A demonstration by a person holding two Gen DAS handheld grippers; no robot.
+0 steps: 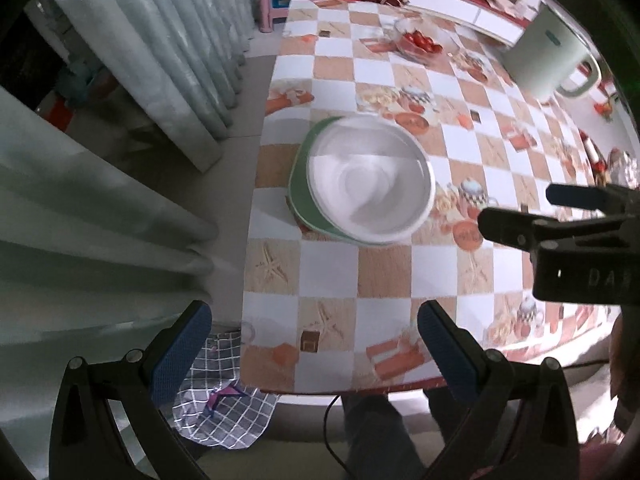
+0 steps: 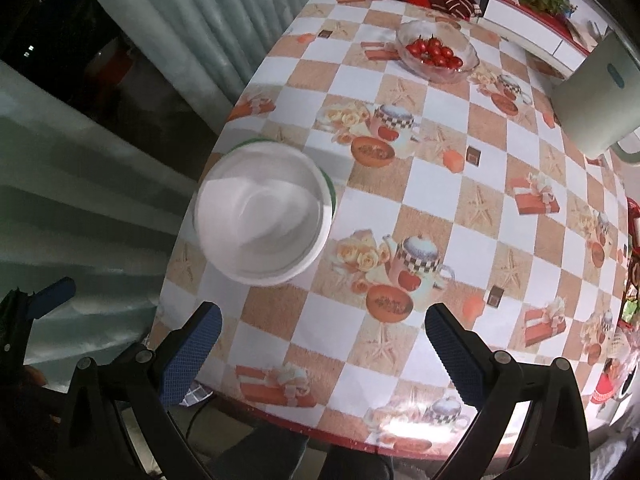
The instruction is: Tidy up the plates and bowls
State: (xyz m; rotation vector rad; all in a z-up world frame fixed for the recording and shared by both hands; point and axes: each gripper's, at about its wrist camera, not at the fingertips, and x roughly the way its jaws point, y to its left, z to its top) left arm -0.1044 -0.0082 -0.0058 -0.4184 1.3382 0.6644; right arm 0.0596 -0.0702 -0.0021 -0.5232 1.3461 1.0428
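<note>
Stacked near the table's left edge: white bowl on a green plate, the plate a broad crescent in the left wrist view, only a thin green sliver behind the bowl's rim in the right. Shown whole only from the right wrist: glass dish of cherry tomatoes at the far end; from the left, clipped and blurred beside a pale kettle. Left gripper spread wide, empty, hovering above the table's near edge. Right gripper likewise wide, holding nothing, touching nothing.
</note>
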